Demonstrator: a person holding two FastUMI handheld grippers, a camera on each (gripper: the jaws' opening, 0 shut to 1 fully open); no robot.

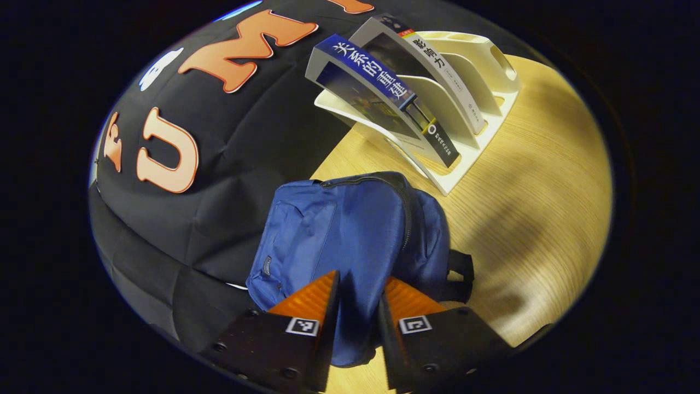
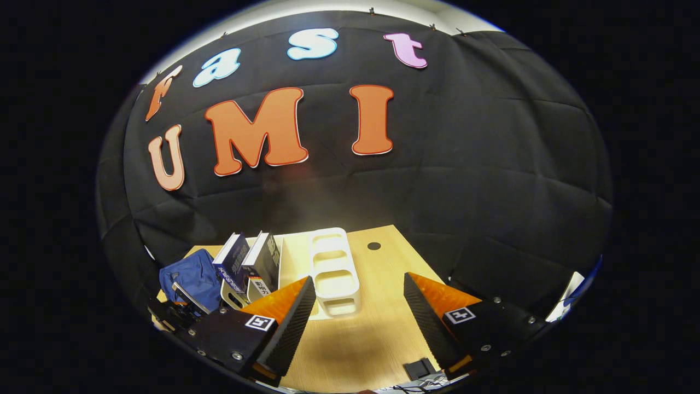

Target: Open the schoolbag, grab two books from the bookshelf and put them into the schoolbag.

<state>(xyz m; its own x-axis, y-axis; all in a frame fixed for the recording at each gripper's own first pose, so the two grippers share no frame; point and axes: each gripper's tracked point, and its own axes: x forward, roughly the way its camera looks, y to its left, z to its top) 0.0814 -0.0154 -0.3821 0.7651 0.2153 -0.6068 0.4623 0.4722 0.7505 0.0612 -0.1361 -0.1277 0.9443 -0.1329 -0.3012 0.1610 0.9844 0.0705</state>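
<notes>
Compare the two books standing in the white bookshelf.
The front book has a blue spine; the rear book has a pale grey one. The front book sits nearer the schoolbag, the rear book one slot behind. Both lean the same way in the bookshelf, untouched.

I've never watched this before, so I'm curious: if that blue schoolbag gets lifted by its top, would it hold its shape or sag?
The blue schoolbag would probably sag: its fabric looks soft and creased, slumped on the wooden table. It likely feels light, since it looks flat and unfilled. Its zipper looks closed, so nothing should spill.
</notes>
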